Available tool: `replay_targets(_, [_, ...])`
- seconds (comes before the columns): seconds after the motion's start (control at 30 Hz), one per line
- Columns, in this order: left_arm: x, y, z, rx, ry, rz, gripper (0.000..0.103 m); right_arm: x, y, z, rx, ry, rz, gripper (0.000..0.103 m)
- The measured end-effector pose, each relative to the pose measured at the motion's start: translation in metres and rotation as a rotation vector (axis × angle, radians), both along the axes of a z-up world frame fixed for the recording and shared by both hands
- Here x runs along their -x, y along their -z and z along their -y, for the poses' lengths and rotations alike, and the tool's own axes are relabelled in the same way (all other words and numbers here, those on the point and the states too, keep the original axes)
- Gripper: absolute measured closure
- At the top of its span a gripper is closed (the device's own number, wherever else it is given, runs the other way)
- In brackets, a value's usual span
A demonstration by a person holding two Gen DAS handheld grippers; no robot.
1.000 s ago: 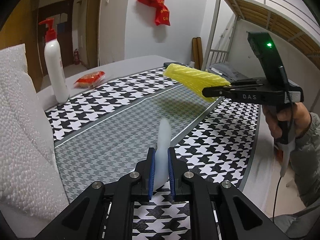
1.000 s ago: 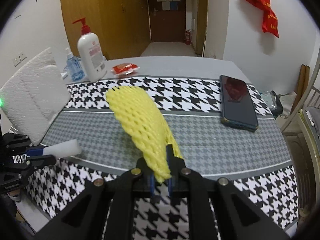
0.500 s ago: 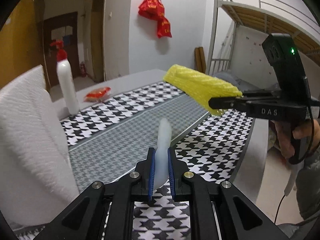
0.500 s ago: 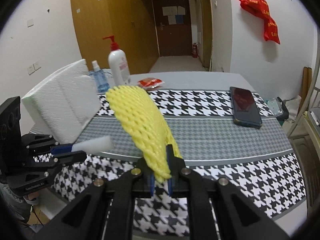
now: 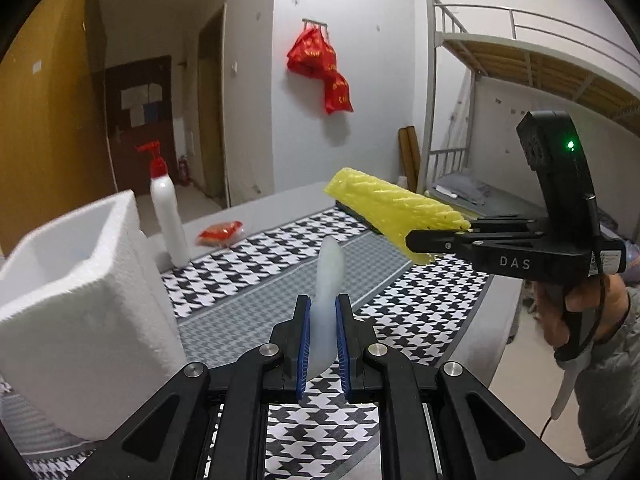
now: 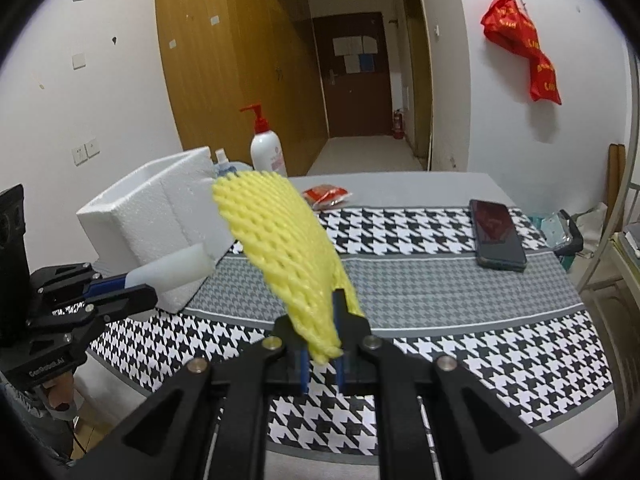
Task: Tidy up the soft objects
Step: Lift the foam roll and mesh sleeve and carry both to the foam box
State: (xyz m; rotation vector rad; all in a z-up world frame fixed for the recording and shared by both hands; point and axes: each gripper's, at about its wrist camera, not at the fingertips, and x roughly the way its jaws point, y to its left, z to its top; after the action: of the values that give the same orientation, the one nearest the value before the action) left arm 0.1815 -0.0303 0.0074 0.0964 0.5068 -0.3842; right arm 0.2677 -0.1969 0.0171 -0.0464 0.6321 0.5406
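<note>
— What did you have in your left gripper (image 5: pixel 323 344)?

— Your left gripper was clamped on a white foam strip (image 5: pixel 327 288), held up in the air over the near edge of the table (image 6: pixel 460 280), just beside the white foam box (image 5: pixel 80 320) at the table's left edge.

— And your right gripper (image 6: pixel 322 354)?

— Its jaws were pressed together on the end of a yellow foam net (image 6: pixel 288 256), also clear of the table. A pump bottle (image 6: pixel 267 152) and a red packet (image 6: pixel 326 194) stood near the far edge, a phone (image 6: pixel 496 234) toward the right edge.
</note>
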Motion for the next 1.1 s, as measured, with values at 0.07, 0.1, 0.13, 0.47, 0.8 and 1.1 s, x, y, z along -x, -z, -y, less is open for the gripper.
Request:
replay_targets(0.07, [0.005, -0.004, -0.001, 0.006, -0.005, 0.013, 0.090, 0.004, -0.004, 0.001, -0.009, 0.000, 0.015, 0.091])
replay_targets(0.1, [0.006, -0.005, -0.002, 0.010, -0.007, 0.015, 0.090, 0.006, -0.005, 0.002, -0.017, 0.001, 0.020, 0.091])
replay_targets(0.13, [0.007, -0.007, -0.004, 0.012, -0.011, 0.019, 0.090, 0.007, -0.007, 0.002, -0.020, 0.001, 0.025, 0.091])
replay_targets(0.47, [0.021, -0.024, -0.014, 0.012, -0.063, 0.079, 0.090, 0.023, -0.028, -0.002, -0.051, -0.014, 0.088, 0.091])
replay_targets(0.8, [0.037, -0.039, -0.026, 0.017, -0.110, 0.132, 0.090, 0.042, -0.043, -0.016, -0.056, -0.049, 0.148, 0.091])
replay_targets(1.1, [0.051, -0.050, -0.047, 0.023, -0.193, 0.174, 0.090, 0.056, -0.055, -0.031, -0.091, -0.092, 0.190, 0.090])
